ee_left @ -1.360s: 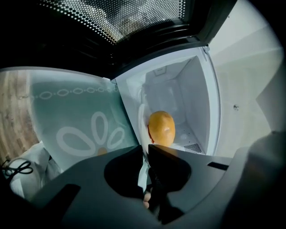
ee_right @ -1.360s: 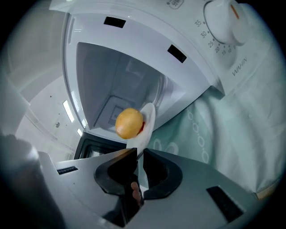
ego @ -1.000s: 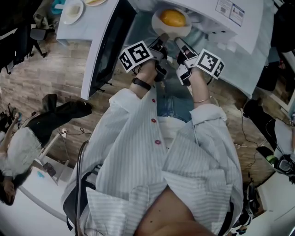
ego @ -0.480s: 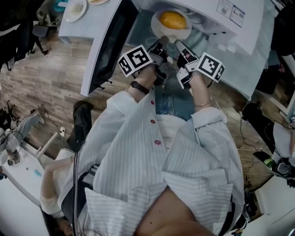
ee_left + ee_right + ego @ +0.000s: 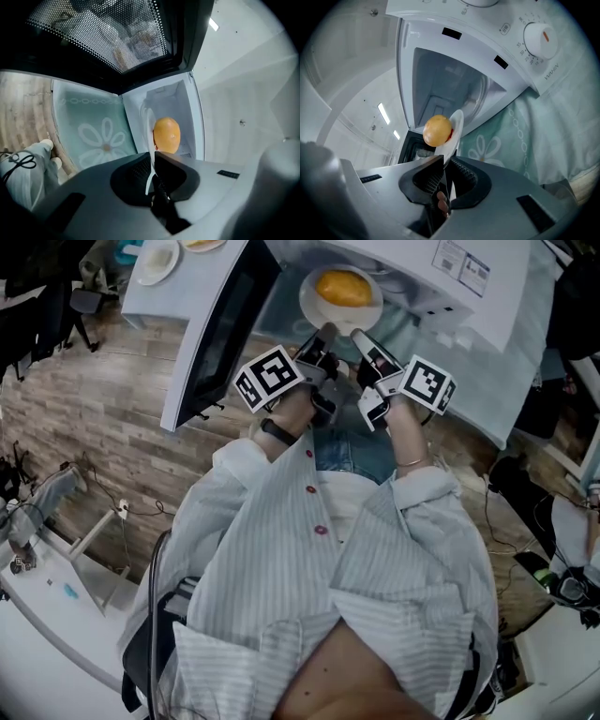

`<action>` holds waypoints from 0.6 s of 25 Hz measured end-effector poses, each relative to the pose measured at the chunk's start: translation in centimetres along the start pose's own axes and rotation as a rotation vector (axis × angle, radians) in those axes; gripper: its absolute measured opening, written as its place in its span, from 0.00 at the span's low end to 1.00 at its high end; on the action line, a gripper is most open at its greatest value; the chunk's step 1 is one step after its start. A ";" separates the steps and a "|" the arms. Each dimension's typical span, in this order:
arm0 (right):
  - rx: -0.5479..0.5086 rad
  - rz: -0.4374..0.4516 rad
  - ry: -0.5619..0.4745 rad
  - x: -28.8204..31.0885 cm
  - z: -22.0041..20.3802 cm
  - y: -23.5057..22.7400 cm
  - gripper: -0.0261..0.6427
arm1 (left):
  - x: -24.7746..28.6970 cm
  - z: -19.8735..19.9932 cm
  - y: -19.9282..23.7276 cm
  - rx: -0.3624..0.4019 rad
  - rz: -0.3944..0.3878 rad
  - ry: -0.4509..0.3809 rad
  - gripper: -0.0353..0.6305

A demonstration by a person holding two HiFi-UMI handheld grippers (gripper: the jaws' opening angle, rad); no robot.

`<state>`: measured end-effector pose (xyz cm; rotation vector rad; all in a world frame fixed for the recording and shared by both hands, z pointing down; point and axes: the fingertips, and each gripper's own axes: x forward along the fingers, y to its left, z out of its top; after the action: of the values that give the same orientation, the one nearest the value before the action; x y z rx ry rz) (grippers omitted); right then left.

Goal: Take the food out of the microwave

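At the front edge of the microwave [image 5: 469,296], left gripper [image 5: 153,159], jaws just tightening, and right gripper [image 5: 443,164] clamp the plate [image 5: 314,310] rim; a tilt could roll the orange food [image 5: 343,287] off.

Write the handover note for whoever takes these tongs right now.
Left tongs: shut on the plate rim; the jaws have just been closing further on it.
Right tongs: shut on the same rim, beside the left.
Things: the round orange food sits on the plate, held in the air at the mouth of the microwave. The door is wide open.
Done: plate gripped and about clear of the cavity.
Left: draw it fully out, set it down, release. Keep it level, since the food could roll.
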<state>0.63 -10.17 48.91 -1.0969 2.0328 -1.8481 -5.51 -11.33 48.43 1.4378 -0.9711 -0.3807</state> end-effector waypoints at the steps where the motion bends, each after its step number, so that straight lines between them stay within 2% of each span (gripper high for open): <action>1: -0.013 0.016 0.000 -0.1 0.1 0.3 0.13 | -0.2 -0.1 -0.3 -0.002 -0.003 -0.003 0.10; 5: -0.016 0.025 0.003 -0.8 -0.1 1.4 0.13 | -1.0 -0.2 -1.5 0.000 -0.020 -0.006 0.10; 15: -0.101 0.100 0.017 -2.2 -0.2 4.8 0.13 | -3.2 -0.4 -4.2 0.000 -0.074 0.005 0.10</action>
<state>0.24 -8.89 43.81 -0.9873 2.1698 -1.7304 -5.67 -9.37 43.49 1.4770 -0.9159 -0.4313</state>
